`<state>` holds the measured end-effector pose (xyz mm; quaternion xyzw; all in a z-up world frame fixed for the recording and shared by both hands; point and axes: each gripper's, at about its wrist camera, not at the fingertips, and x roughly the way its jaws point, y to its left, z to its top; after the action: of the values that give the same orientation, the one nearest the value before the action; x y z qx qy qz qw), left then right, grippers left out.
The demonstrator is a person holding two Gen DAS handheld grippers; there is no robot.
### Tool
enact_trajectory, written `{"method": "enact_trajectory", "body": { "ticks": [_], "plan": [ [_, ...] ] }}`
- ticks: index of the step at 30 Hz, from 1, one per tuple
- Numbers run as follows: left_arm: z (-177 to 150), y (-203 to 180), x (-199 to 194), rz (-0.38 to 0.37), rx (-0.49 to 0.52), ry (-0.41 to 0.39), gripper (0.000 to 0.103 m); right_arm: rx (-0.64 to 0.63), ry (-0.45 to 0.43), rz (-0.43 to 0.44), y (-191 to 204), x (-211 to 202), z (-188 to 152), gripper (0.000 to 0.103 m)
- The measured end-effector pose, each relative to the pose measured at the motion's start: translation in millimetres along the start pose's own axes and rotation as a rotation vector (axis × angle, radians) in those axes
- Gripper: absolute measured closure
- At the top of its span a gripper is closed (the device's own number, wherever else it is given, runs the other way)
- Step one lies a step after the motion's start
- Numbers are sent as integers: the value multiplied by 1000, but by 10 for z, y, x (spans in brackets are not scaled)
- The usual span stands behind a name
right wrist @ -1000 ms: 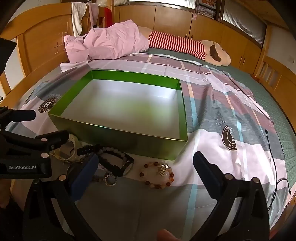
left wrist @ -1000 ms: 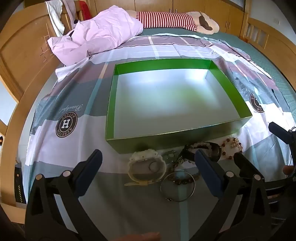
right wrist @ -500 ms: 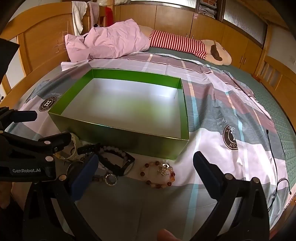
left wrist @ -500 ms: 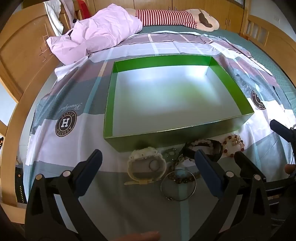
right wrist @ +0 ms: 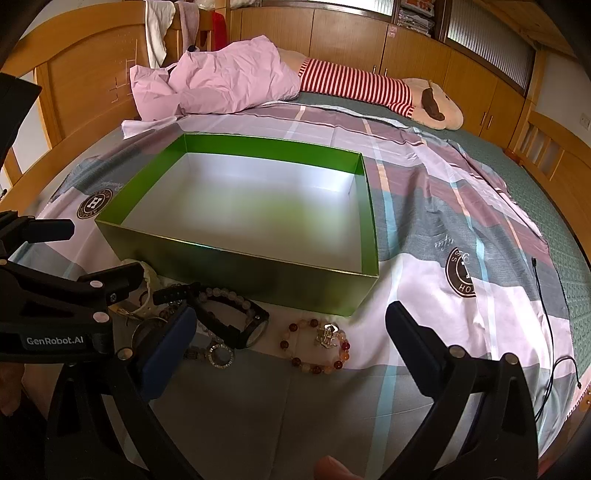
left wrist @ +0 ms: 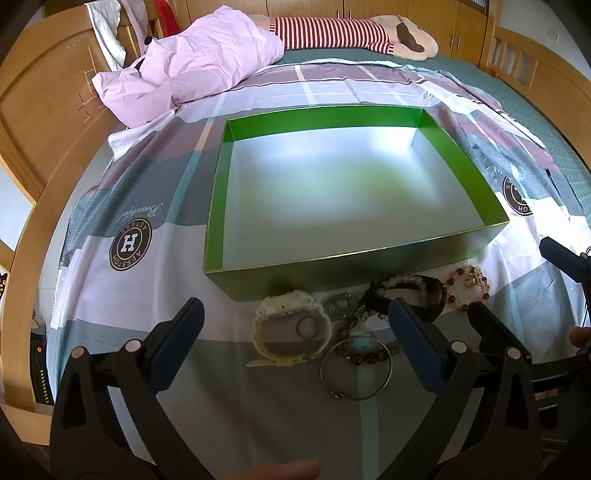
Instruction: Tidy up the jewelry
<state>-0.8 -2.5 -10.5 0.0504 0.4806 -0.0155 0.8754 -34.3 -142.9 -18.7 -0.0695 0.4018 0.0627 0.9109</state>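
Note:
A green box [left wrist: 354,264] [right wrist: 236,267] with a pale, empty inside sits on the bed. Jewelry lies in a row along its near wall: a cream watch [left wrist: 291,326], a thin metal bangle [left wrist: 356,367], a black watch [left wrist: 424,295] [right wrist: 240,321] and a red-and-amber bead bracelet [left wrist: 467,286] [right wrist: 317,347]. My left gripper [left wrist: 295,332] is open, hovering over the cream watch and bangle. My right gripper [right wrist: 291,339] is open above the bead bracelet. Neither holds anything. The left gripper's body [right wrist: 55,310] shows in the right wrist view.
The bed has a plaid sheet [left wrist: 129,236] with round logos. A crumpled pink quilt [left wrist: 192,70] and a striped plush toy [left wrist: 332,33] lie at the far end. A wooden bed frame [left wrist: 33,122] runs along the left. A thin black cable [right wrist: 550,306] trails on the right.
Both grippers have drifted slightly, with the box and jewelry shifting a little in view. Both stay open and nothing has been picked up.

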Motion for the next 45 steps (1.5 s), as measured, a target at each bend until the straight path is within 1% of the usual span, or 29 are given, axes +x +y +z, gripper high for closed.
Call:
{"method": "enact_trajectory", "body": {
  "ticks": [23,45],
  "plan": [
    [-61,-11,69,5,2,15,4,-8,9,-7,12,4,-15,3],
    [-48,-25,82,11,10,26,4,-10,30,-20,-3,39,-26,3]
  ]
}}
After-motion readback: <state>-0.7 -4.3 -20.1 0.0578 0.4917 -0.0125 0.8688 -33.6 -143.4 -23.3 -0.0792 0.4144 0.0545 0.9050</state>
